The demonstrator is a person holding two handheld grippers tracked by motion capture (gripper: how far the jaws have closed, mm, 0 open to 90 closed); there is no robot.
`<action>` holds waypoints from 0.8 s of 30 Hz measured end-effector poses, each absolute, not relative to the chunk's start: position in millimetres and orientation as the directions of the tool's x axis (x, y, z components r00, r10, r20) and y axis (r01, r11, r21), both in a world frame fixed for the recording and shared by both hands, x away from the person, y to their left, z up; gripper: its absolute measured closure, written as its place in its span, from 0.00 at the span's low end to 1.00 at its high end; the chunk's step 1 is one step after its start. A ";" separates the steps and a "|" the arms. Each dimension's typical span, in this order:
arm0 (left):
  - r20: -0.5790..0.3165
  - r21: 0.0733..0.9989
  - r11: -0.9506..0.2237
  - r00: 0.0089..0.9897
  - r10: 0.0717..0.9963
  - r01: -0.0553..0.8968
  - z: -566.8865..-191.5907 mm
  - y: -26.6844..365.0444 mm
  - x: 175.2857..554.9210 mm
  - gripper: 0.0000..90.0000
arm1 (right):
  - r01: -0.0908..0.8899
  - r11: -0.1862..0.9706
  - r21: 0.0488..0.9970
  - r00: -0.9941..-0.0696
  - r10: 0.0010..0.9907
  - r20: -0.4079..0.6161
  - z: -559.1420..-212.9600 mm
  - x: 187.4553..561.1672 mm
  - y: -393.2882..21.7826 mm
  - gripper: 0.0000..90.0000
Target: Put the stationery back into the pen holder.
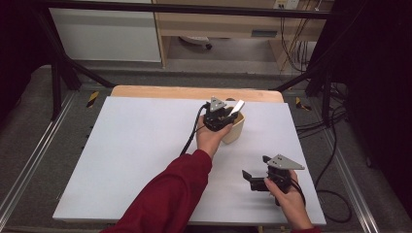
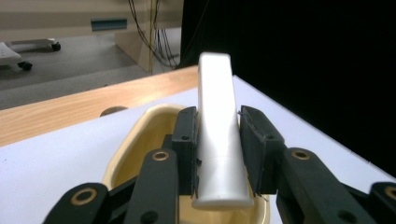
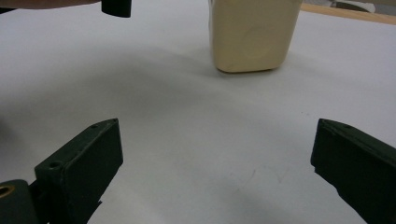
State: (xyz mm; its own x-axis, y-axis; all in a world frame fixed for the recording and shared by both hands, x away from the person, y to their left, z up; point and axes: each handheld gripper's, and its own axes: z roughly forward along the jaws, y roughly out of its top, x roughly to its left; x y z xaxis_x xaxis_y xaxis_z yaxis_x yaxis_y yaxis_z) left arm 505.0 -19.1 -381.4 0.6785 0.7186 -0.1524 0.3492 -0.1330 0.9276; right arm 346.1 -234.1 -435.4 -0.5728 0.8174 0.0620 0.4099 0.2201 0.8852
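At five o'clock on the table (image 1: 145, 145), the right gripper (image 1: 248, 177) is rested with jaws wide apart and empty, kept clear. Farther, at one o'clock, the white tube (image 2: 219, 135) is clamped by the left gripper (image 2: 217, 144) above the cream cup (image 1: 235, 130), seemingly for lowering inside.

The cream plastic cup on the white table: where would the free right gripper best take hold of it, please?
Probably across the cream plastic cup's flat side walls, low on the body, coming in level from the right gripper's side. The rim is occupied: the left gripper holds a white flat tube above the opening, and the right's jaws stand wide.
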 end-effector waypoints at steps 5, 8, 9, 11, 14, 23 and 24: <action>-0.106 0.950 -0.127 0.676 0.729 0.286 -370.0 -18.0 495.9 0.52 | 0.408 0.216 0.887 -0.571 0.818 0.064 -435.2 346.0 -234.2 0.03; -0.102 0.957 -0.112 0.674 0.732 0.266 -360.5 -15.0 490.4 0.42 | 0.410 0.216 0.886 -0.570 0.819 0.064 -435.2 346.1 -234.3 0.03; -0.107 0.957 -0.106 0.671 0.734 0.269 -358.2 -13.5 489.4 0.40 | 0.412 0.215 0.885 -0.570 0.819 0.067 -435.1 346.1 -234.1 0.03; -0.118 0.956 -0.097 0.665 0.737 0.276 -354.3 -10.1 488.1 0.37 | 0.414 0.217 0.884 -0.571 0.818 0.068 -435.0 345.8 -233.7 0.03; -0.116 0.956 -0.097 0.663 0.740 0.276 -349.5 -4.2 486.8 0.33 | 0.409 0.221 0.886 -0.572 0.818 0.060 -435.0 345.9 -233.6 0.03; -0.113 0.954 -0.101 0.649 0.753 0.283 -342.3 18.9 477.2 0.18 | 0.411 0.220 0.884 -0.571 0.818 0.062 -435.1 345.9 -233.2 0.03; -0.114 0.953 -0.102 0.649 0.752 0.286 -342.6 22.3 475.5 0.17 | 0.412 0.220 0.884 -0.571 0.818 0.063 -435.1 345.8 -233.1 0.03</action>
State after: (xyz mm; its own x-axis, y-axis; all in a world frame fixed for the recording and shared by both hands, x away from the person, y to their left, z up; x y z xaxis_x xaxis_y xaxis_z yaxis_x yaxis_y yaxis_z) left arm 475.5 22.3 -342.6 0.6488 0.7523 -0.1144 0.2861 -0.1018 0.9528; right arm 345.8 -233.1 -435.1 -0.5712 0.8184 0.0627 0.4122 0.2199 0.8841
